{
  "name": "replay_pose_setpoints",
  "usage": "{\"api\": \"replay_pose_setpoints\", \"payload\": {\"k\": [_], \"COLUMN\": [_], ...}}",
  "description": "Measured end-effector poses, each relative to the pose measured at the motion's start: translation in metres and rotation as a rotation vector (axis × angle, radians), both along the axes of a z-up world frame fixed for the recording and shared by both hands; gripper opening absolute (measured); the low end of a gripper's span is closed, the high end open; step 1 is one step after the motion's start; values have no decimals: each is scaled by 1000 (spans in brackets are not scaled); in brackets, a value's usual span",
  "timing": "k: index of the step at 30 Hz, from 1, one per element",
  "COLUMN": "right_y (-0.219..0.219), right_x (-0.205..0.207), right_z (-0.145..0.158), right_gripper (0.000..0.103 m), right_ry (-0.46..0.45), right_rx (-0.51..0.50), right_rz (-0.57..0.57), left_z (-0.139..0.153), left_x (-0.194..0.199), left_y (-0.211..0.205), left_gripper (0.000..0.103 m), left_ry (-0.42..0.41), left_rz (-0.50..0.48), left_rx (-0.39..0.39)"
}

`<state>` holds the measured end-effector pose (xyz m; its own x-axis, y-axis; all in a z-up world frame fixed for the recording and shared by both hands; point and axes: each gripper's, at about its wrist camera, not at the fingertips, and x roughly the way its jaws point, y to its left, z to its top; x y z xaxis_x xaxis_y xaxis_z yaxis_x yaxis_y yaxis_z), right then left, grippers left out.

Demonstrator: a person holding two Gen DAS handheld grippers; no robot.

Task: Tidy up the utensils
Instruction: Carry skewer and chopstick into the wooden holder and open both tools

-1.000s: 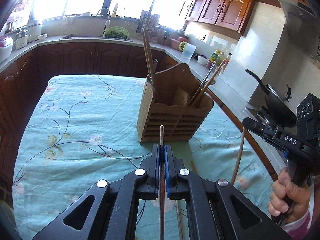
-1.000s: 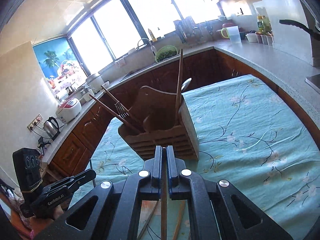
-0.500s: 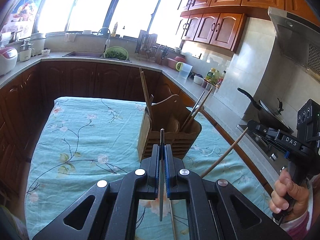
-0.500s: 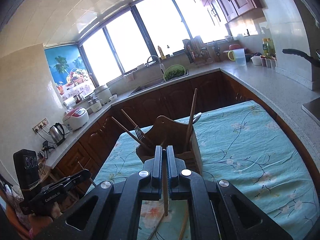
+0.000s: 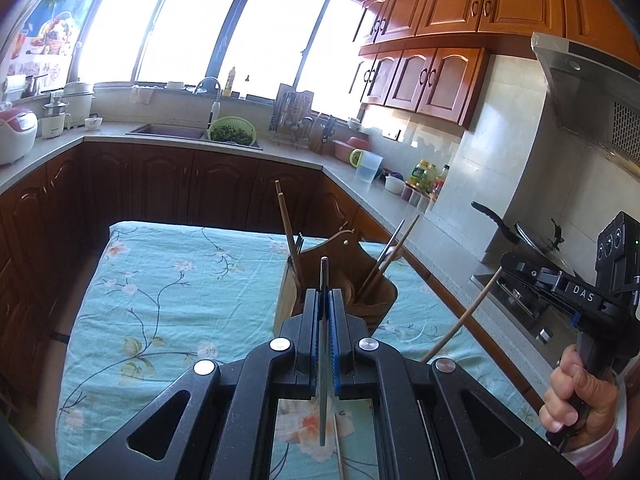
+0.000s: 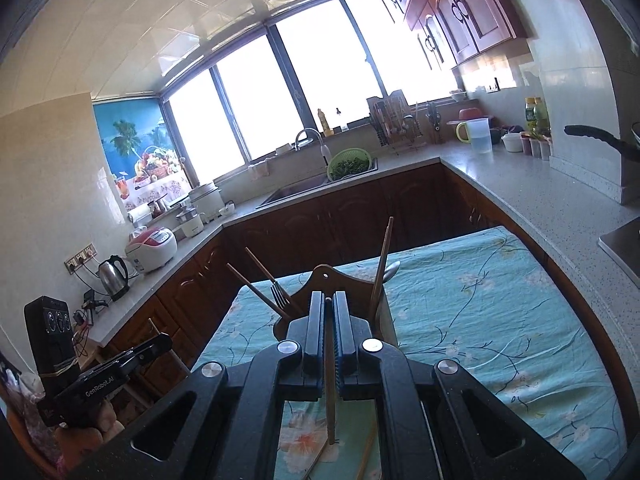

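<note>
Chopsticks could snag: each gripper, left (image 5: 324, 300) and right (image 6: 329, 312), is clamped on one chopstick, left's grey (image 5: 323, 360), right's wooden (image 6: 329, 380). Ahead, the crowded wooden holder (image 5: 360, 304) could deflect either stick.

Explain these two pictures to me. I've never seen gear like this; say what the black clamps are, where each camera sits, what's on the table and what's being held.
No robot here: a person carries a handheld two-finger clamp in each hand, with a wide-angle camera on each looking along its fingers.

One picture is from the left gripper. It is shut on a thin grey metal utensil. At the right edge you see the person's right hand gripping the other tool.

The other picture is from the right gripper, shut on a wooden chopstick.

On the floral tablecloth stands a wooden utensil holder already holding chopsticks and a fork. More sticks lie loose below the grippers.
</note>
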<state>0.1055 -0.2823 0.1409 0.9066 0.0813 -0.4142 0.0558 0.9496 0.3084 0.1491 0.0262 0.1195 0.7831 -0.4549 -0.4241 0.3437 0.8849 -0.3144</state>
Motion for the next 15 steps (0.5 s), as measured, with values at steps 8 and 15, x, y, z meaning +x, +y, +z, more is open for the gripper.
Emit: {"api": "replay_pose_setpoints", "payload": {"k": [8,15], "right_y": [-12,-25], "right_x": [6,25], "right_z": [35,67], "right_gripper": [4,4], "right_ry": [-89,-170], "right_rx": [-18,-33], "right_rz": [-35,-78], "left_z": [21,34], "left_x": [14,39], "left_y": [-3,-15], "left_gripper": [3,3], "left_ry": [-96,-197], "left_rz": [26,65], "left_rx": [-25,-60]}}
